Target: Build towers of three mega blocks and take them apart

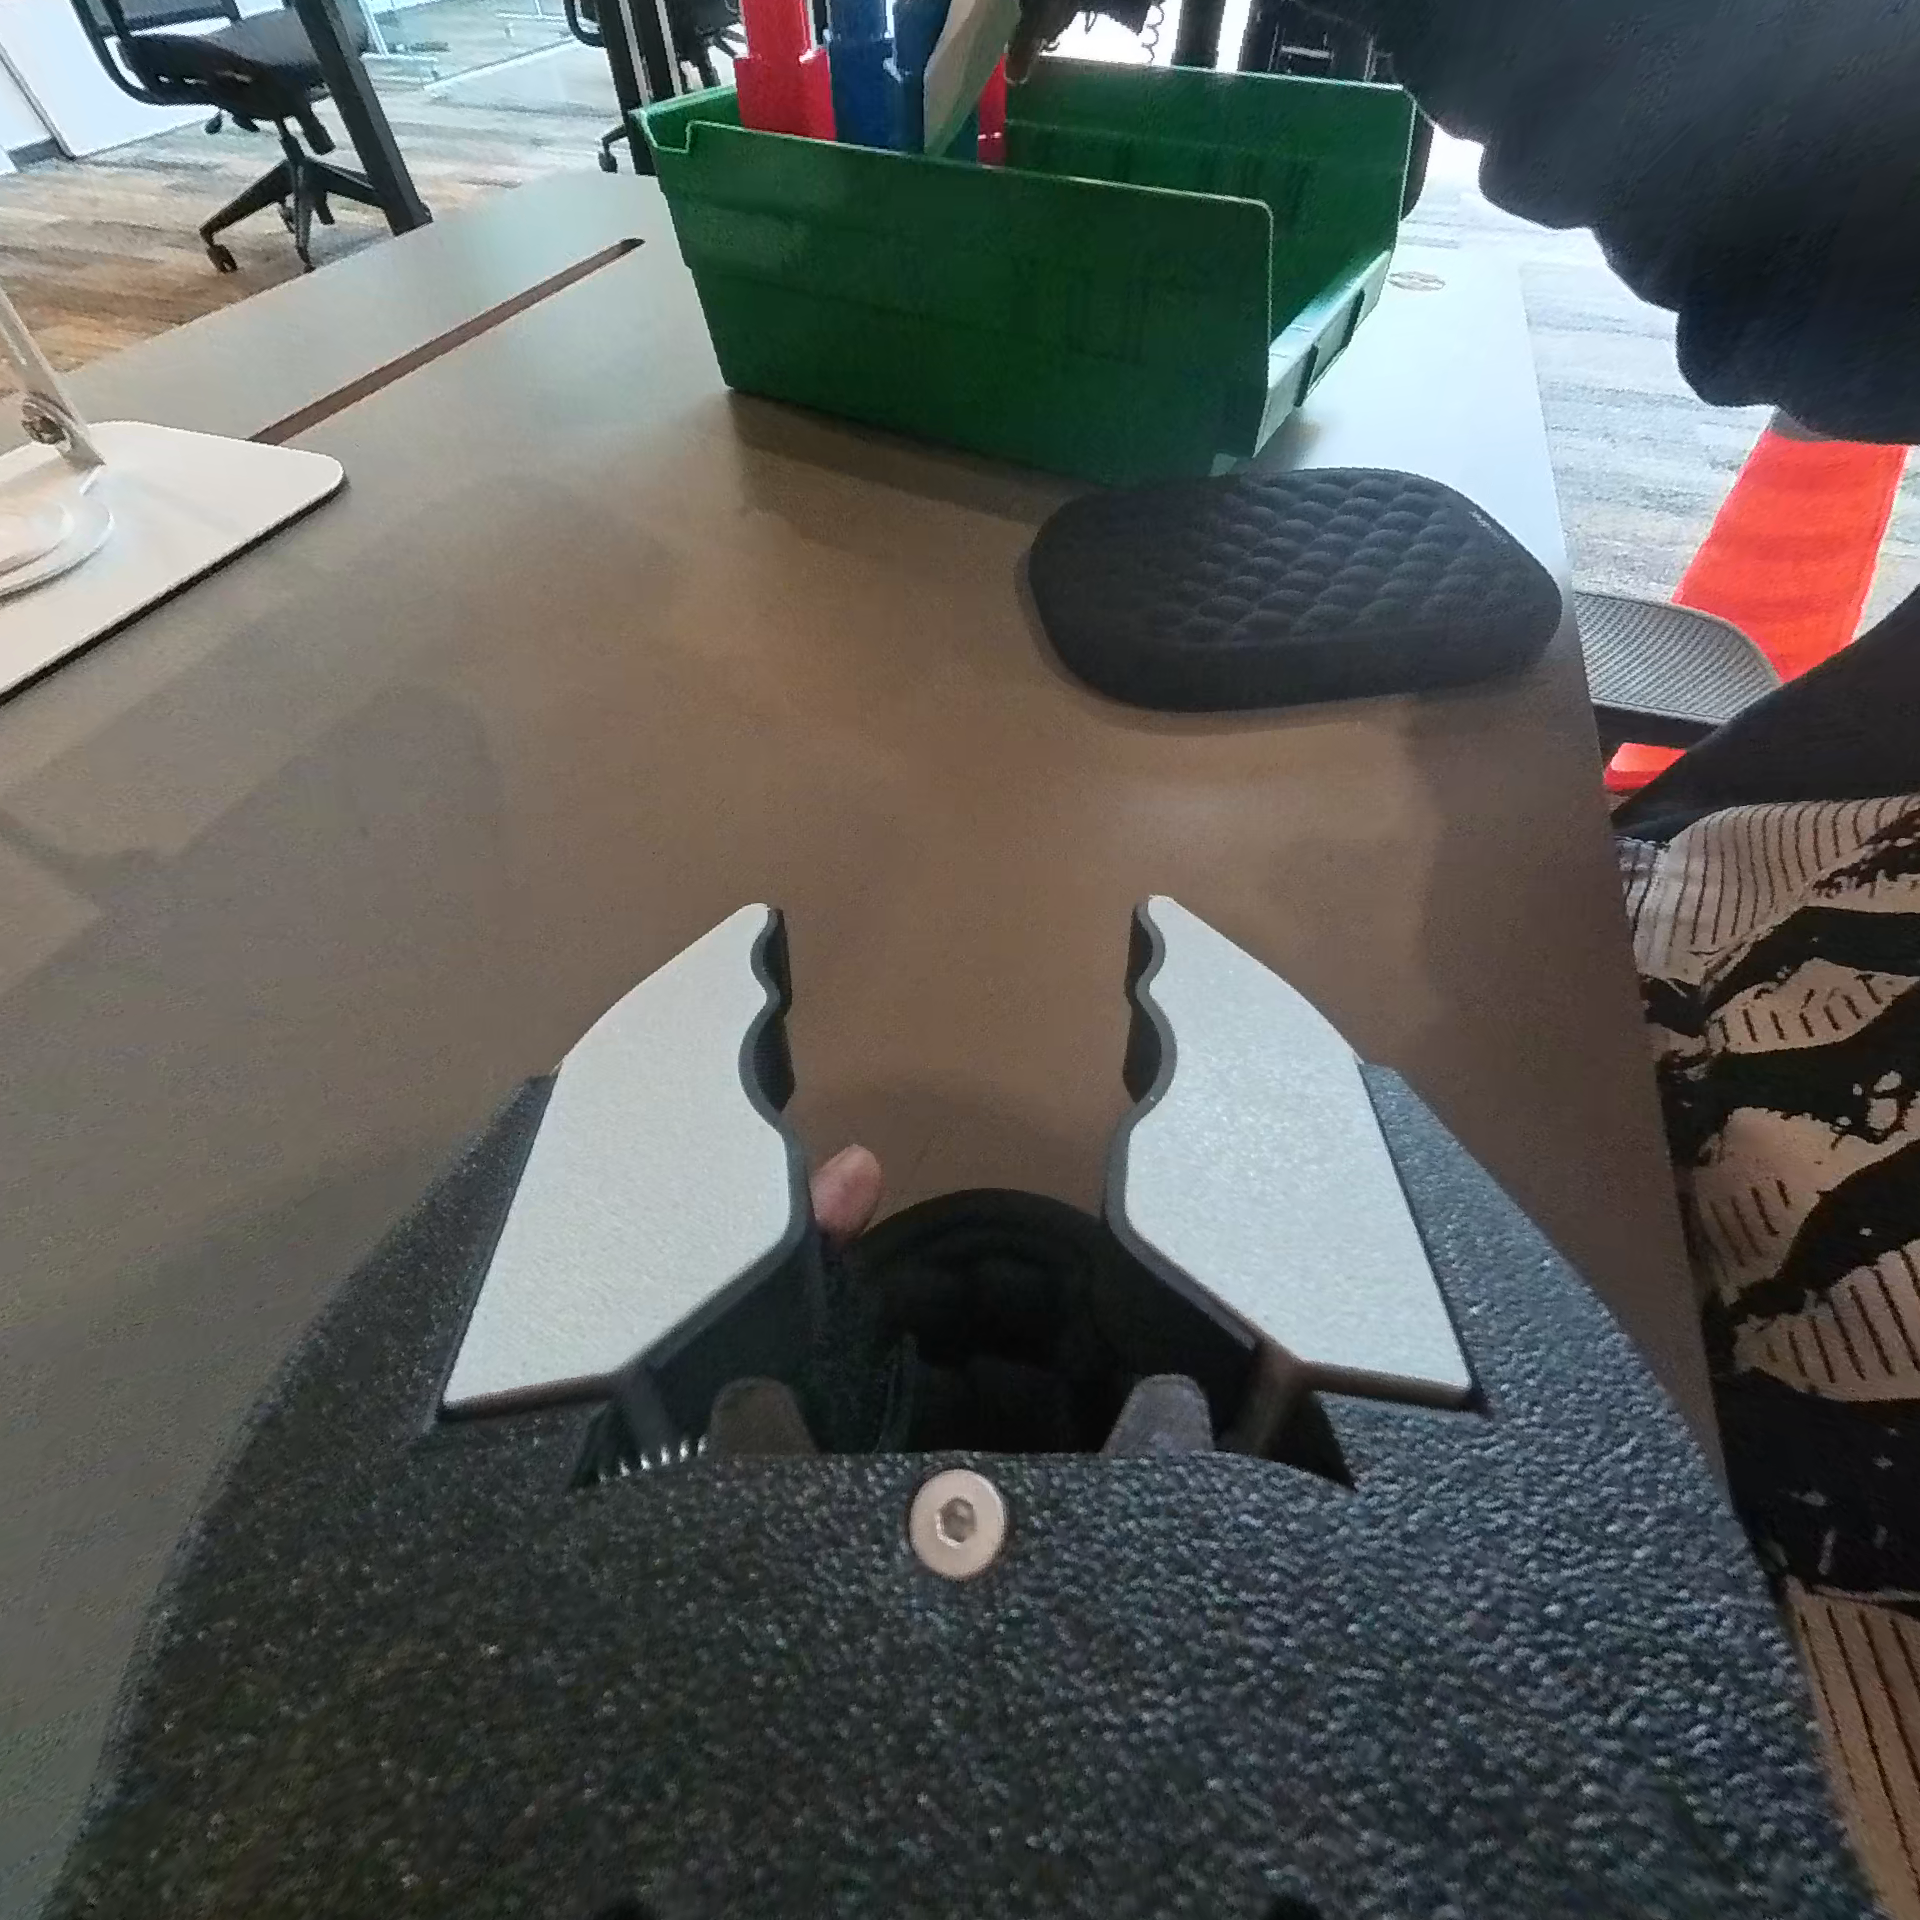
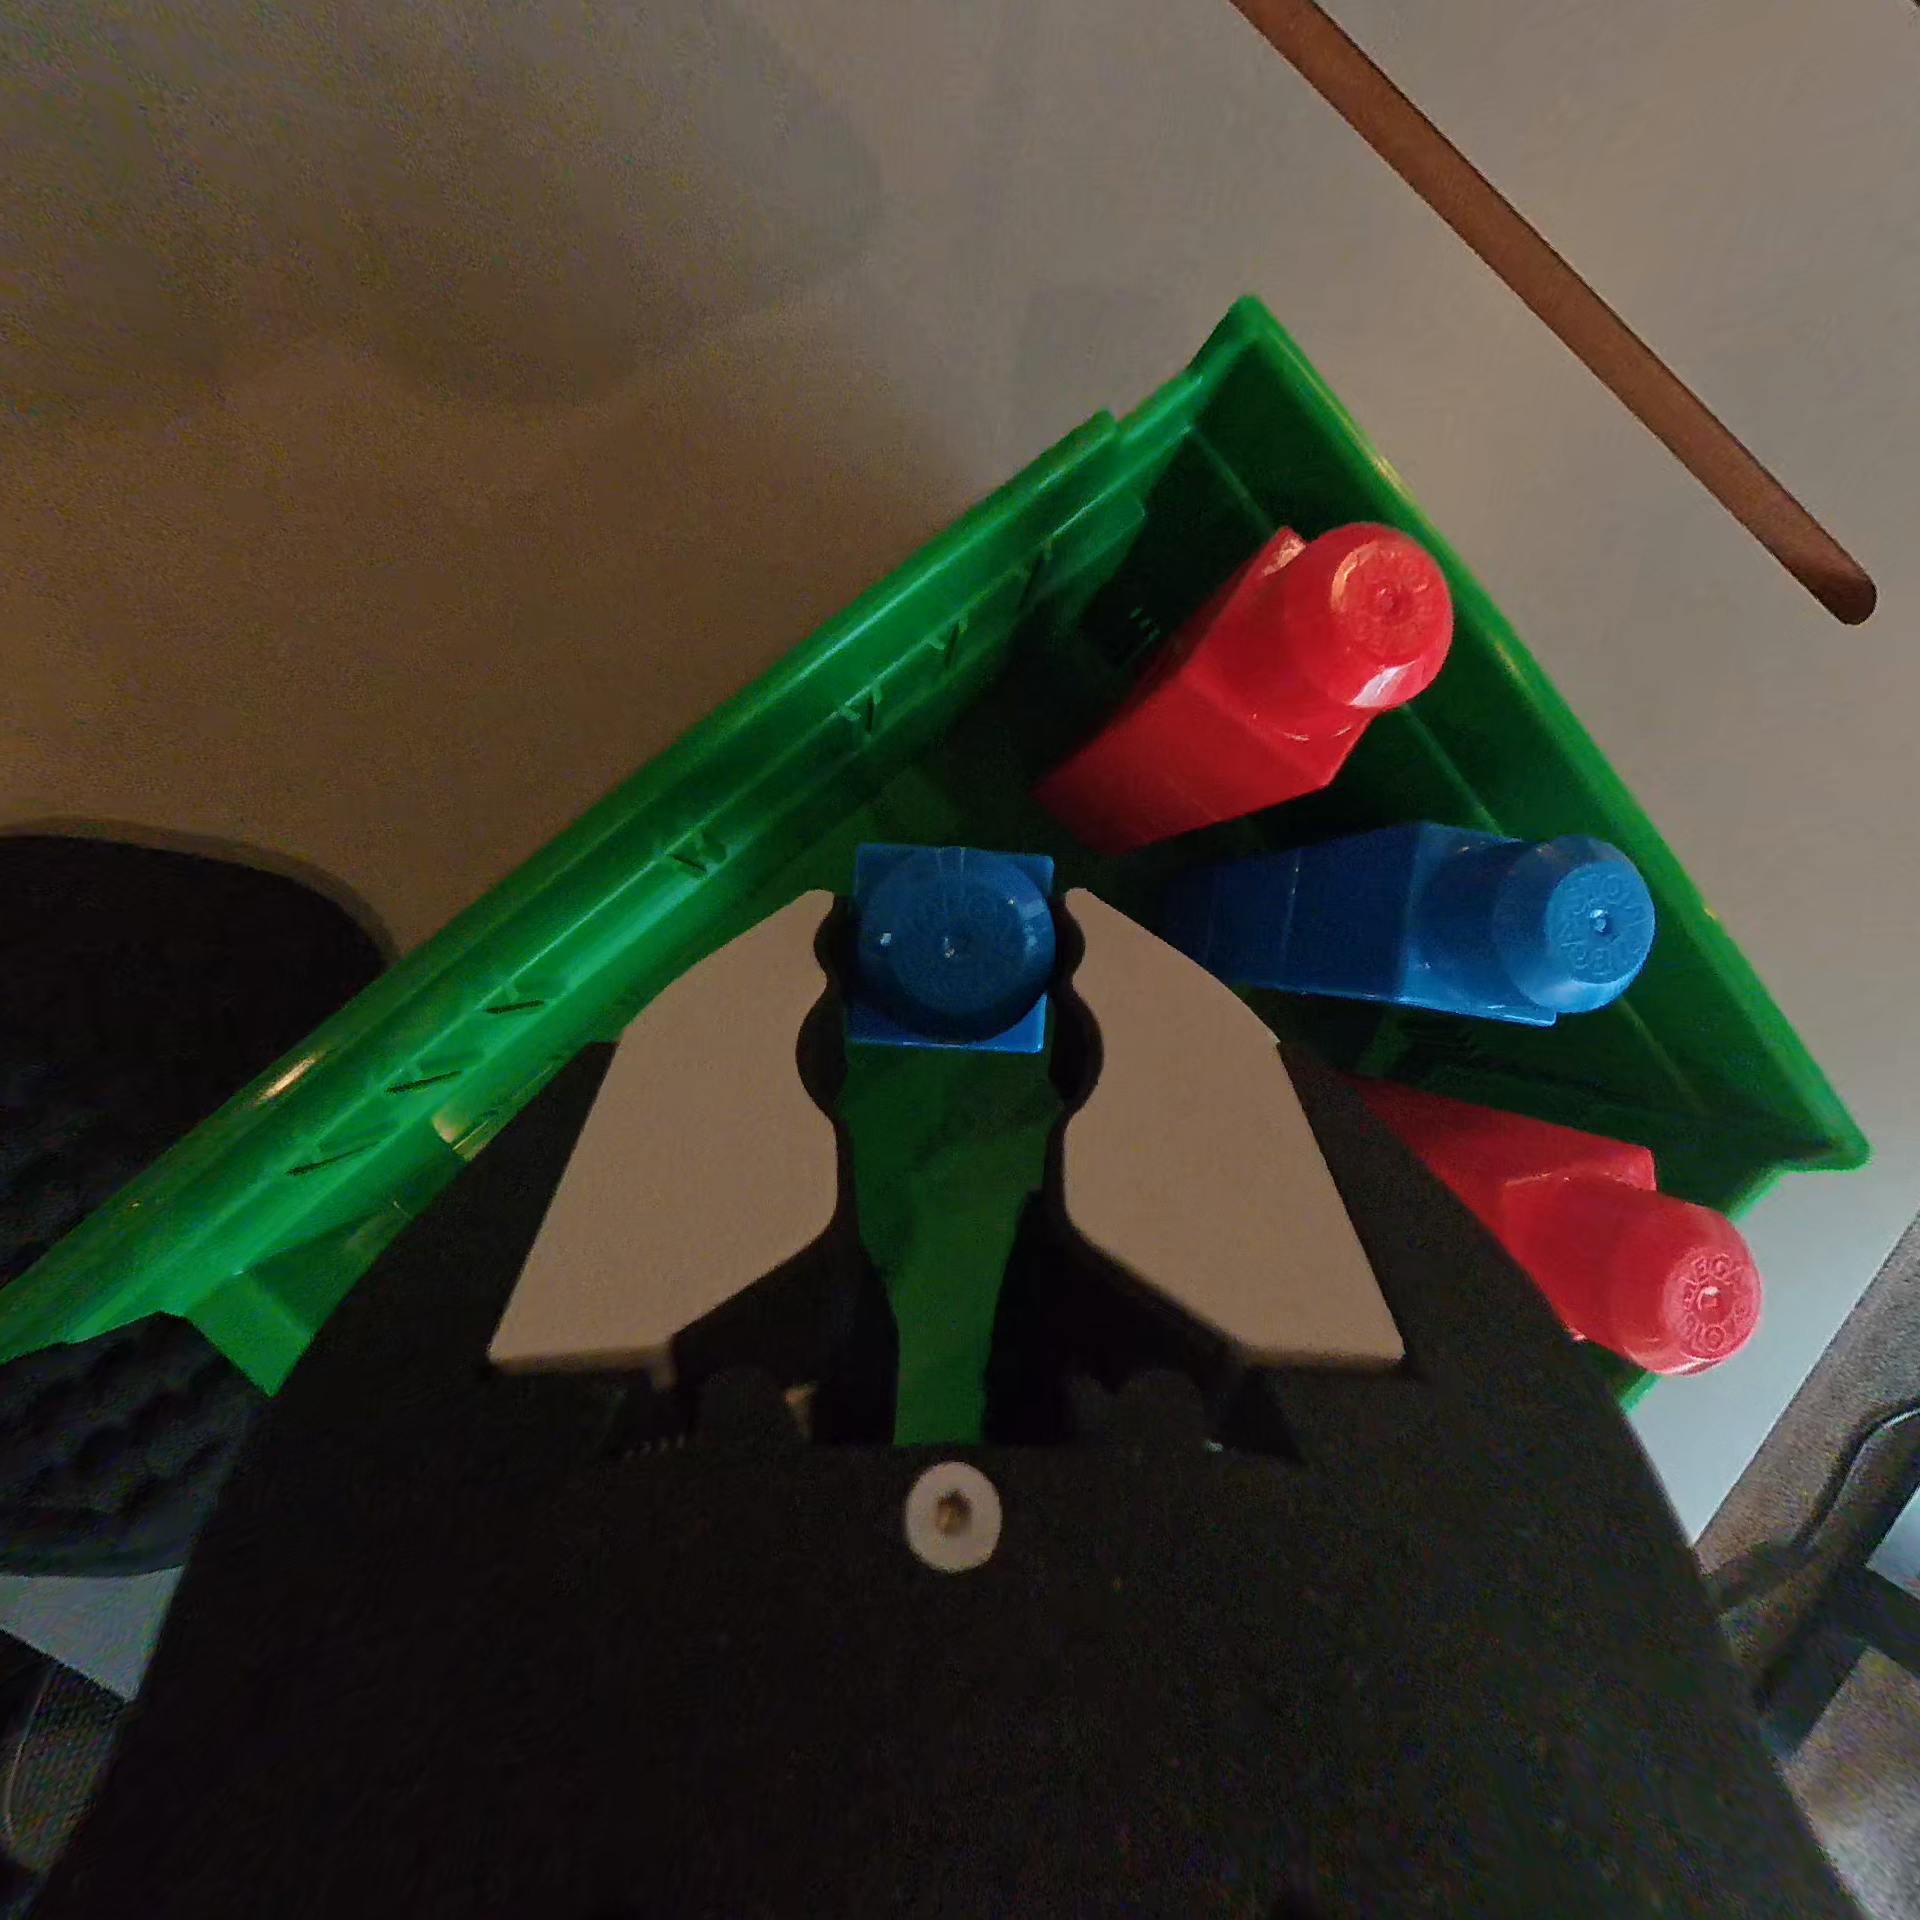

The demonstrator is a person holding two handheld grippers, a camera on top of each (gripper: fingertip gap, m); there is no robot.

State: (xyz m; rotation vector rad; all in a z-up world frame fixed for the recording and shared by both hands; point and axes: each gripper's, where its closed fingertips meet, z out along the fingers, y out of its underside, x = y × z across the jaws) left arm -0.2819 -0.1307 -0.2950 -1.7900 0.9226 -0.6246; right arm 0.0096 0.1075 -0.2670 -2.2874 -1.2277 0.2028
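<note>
Right gripper (image 2: pixel 948 971) jaws grasp a blue block (image 2: pixel 948 951) inside the green bin (image 2: pixel 665 821); neighbouring towers risk toppling. Left gripper (image 1: pixel 956 997) jaws released.

Left gripper (image 1: pixel 956 997) with coarse black textured body, pale grey angular fingers (image 1: pixel 644 1143) edged in wavy black pads, silver hex screw (image 1: pixel 957 1523), right gripper (image 2: pixel 951 977) seemingly identical though dimmer, patterned black-and-cream garment (image 1: pixel 1787 1122), dark sleeve (image 1: pixel 1704 177)

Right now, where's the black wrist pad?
In the left wrist view, the black wrist pad lies on the table at right, just in front of the green bin.
</note>
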